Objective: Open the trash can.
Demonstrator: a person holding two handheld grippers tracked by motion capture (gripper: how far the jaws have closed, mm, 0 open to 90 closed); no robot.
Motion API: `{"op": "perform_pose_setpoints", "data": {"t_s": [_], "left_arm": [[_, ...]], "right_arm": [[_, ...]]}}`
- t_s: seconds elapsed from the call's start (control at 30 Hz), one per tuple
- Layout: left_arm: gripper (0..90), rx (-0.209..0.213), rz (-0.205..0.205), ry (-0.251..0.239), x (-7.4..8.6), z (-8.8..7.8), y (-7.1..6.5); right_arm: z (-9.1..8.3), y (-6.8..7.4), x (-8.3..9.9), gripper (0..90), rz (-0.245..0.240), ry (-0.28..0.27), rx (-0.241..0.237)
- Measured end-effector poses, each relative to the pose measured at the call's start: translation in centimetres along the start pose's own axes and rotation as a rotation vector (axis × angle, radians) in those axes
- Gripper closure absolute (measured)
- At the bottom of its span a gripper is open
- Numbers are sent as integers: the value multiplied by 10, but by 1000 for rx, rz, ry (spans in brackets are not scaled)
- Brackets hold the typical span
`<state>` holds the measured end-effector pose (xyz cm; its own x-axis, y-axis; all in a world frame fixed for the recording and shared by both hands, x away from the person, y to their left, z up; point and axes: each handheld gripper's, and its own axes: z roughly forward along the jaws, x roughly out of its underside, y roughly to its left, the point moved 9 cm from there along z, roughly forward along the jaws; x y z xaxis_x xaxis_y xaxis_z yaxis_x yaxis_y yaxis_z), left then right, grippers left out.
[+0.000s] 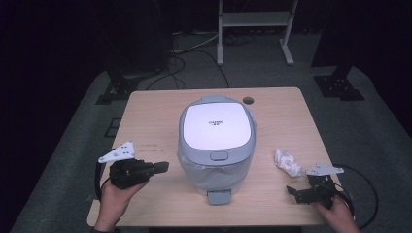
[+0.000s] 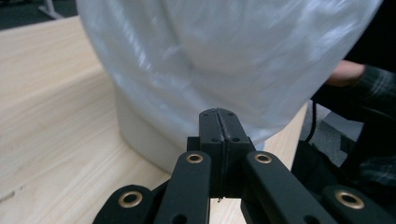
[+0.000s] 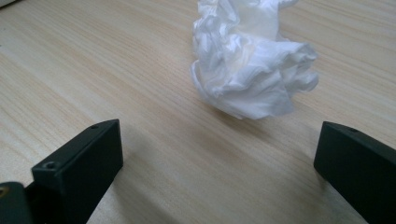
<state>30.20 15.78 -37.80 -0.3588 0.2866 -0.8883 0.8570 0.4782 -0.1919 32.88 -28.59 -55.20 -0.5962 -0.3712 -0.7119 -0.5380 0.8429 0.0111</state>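
Centrally on the table (image 1: 145,121) stands the plastic-wrapped rice cooker (image 1: 216,141). Left of the cooker, the left gripper (image 1: 163,167) is pinched together, empty. Right of it, the right gripper (image 1: 293,191) gapes wide behind the crumpled bag (image 1: 287,162).

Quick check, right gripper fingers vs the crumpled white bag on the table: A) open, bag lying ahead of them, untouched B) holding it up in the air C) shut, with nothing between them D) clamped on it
A: in the right gripper view the right gripper has its fingers spread wide, and the crumpled white bag lies on the table beyond them, apart from both.
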Motion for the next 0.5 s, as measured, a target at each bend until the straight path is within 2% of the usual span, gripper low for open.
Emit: {"op": "perform_pose_setpoints", "data": {"t_s": [0.07, 0.27, 0.37, 0.5], "left_arm": [[900, 14, 16, -15, -12, -5, -8], [900, 29, 44, -36, -30, -10, -20], [900, 35, 62, -44, -42, -11, -30], [900, 41, 76, -46, -50, -8, -38]], "right_arm": [[0, 0, 0, 2, 0, 0, 0], [0, 0, 0, 2, 0, 0, 0], [0, 0, 0, 2, 0, 0, 0], [0, 0, 0, 2, 0, -1, -1]]}}
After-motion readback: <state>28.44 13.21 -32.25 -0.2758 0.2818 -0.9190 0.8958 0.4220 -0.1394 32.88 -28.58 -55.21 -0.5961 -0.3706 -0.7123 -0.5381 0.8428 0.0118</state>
